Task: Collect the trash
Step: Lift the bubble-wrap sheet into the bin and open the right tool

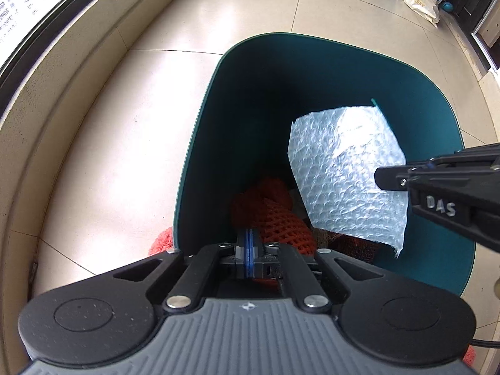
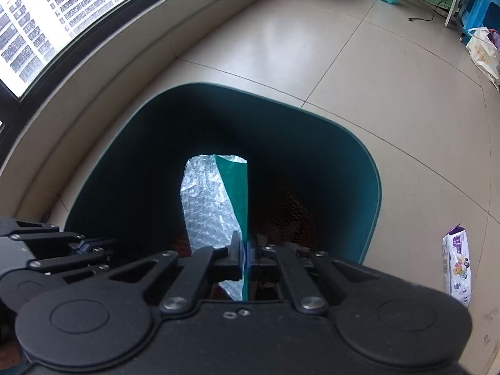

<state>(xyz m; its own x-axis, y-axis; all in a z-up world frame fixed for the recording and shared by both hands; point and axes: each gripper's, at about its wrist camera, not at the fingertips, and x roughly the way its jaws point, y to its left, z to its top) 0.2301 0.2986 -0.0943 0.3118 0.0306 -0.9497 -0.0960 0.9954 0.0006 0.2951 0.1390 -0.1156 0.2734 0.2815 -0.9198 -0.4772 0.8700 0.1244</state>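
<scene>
Operator: What is the right gripper [image 2: 243,254] carrying, and where is the load lying?

Technician: It is clamping a bubble-wrap mailer [image 2: 215,200]. The mailer's long axis is running forward from the fingertips, hanging directly over the mouth of the teal bin [image 2: 372,187].

Operator: And the left gripper [image 1: 248,247]?

Technician: It is sitting closed and empty at the bin's near rim, over the orange netting [image 1: 268,215]. The right gripper is the nearer one; the bin is lying straight below its load.

Glossy tile floor [image 1: 250,9]; smooth teal plastic bin [image 1: 431,125]; bubble-wrap mailer [image 1: 343,172]; orange mesh netting [image 1: 275,215].
</scene>
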